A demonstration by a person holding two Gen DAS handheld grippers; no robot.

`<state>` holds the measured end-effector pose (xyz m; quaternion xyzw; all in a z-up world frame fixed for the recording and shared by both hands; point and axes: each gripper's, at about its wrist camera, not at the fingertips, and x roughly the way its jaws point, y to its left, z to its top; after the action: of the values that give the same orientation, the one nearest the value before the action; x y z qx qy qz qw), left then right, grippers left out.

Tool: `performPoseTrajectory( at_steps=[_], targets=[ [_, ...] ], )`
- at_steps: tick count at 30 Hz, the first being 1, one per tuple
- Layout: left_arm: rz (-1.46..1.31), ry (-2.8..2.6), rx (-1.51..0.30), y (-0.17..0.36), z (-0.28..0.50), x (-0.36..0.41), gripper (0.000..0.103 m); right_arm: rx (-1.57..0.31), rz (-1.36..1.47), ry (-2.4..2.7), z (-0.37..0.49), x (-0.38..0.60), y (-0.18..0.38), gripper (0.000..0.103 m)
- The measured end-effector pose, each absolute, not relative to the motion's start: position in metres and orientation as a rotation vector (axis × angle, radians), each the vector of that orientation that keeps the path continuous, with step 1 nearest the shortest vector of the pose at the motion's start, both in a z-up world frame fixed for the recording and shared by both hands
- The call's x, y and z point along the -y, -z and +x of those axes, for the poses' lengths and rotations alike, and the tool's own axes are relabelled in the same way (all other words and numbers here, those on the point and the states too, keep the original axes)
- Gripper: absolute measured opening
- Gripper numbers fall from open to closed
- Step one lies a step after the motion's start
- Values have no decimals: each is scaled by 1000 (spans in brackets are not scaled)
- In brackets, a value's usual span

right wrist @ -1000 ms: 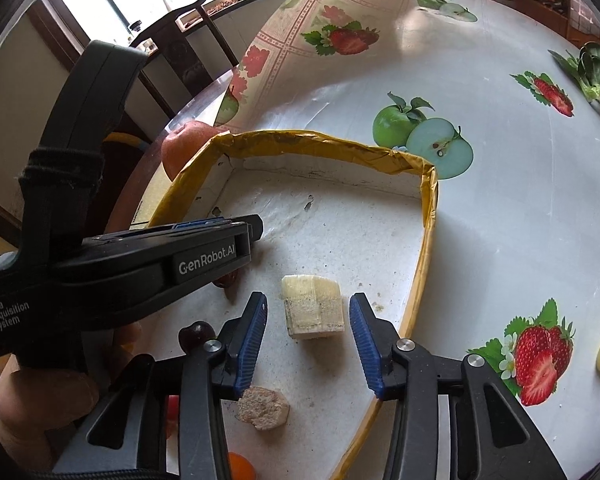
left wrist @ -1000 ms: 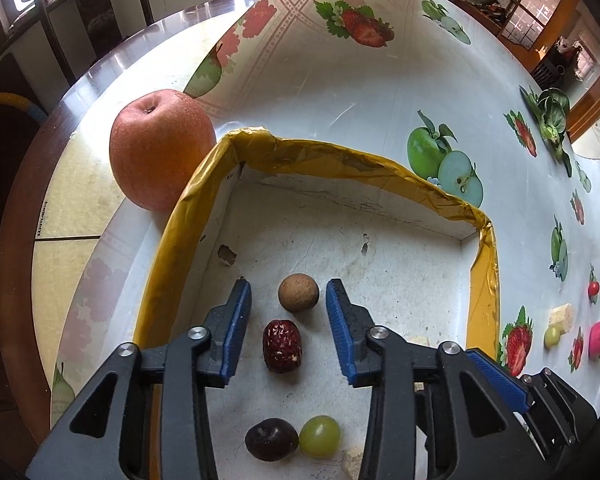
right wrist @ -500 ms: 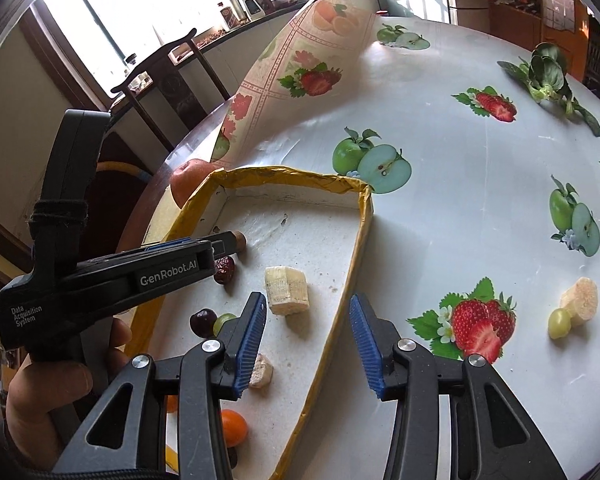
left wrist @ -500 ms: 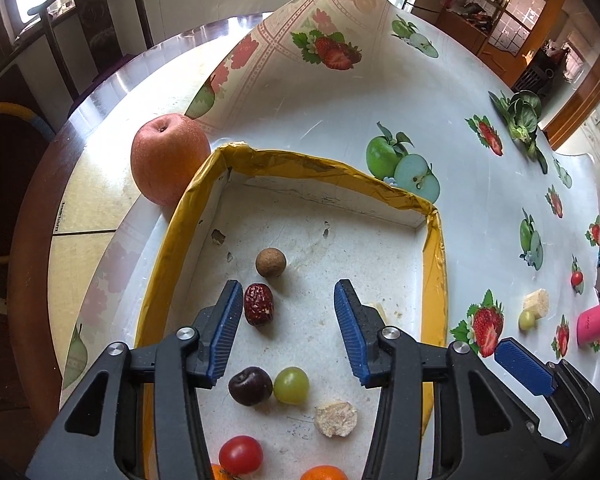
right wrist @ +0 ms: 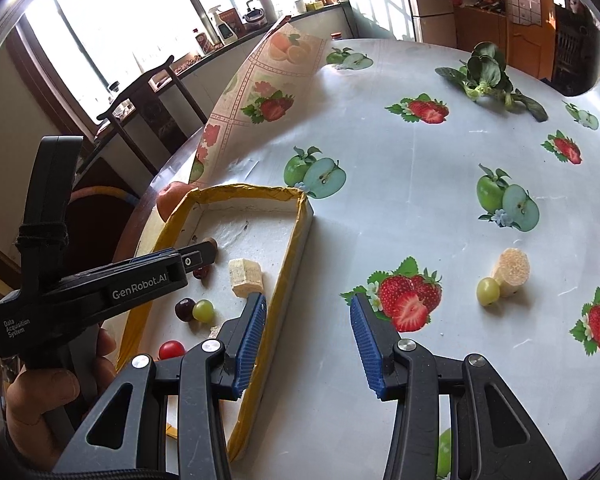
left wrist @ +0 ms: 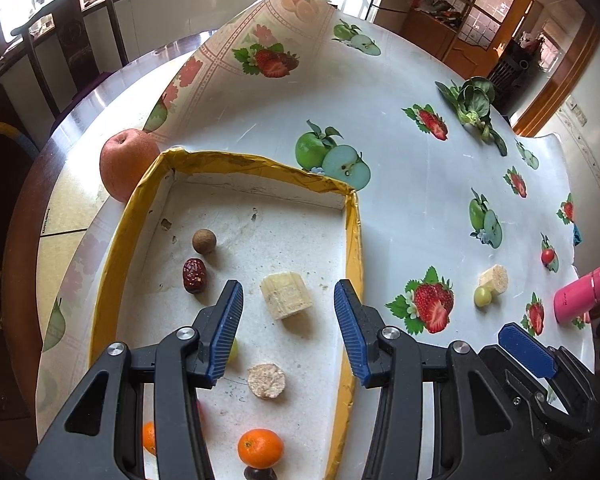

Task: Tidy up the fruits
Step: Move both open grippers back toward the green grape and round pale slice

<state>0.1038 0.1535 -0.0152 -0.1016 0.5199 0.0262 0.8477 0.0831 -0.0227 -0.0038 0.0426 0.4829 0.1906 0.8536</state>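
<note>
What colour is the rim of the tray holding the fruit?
Yellow, taped around the white tray; clearest in the left wrist view.

Both tools have risen, pulling back from the tray (left wrist: 112,248)

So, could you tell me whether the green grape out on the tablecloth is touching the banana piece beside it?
Touching. In the right wrist view the green grape sits against the lower left side of the banana piece with no gap visible between them; the left wrist view shows them pressed together too.

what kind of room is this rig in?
Likely a home dining room or kitchen: a round table under a fruit-print plastic tablecloth, a dark carved wooden chair, and a sunlit window counter with a kettle and bottles.
</note>
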Motion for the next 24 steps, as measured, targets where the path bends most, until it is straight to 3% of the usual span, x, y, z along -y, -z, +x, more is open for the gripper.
performPoseTrajectory(
  at_steps=[24],
  targets=[
    [-172, 52, -1098, 5, 96, -72, 46, -997, 164, -241, 57, 140, -3, 45]
  ],
)
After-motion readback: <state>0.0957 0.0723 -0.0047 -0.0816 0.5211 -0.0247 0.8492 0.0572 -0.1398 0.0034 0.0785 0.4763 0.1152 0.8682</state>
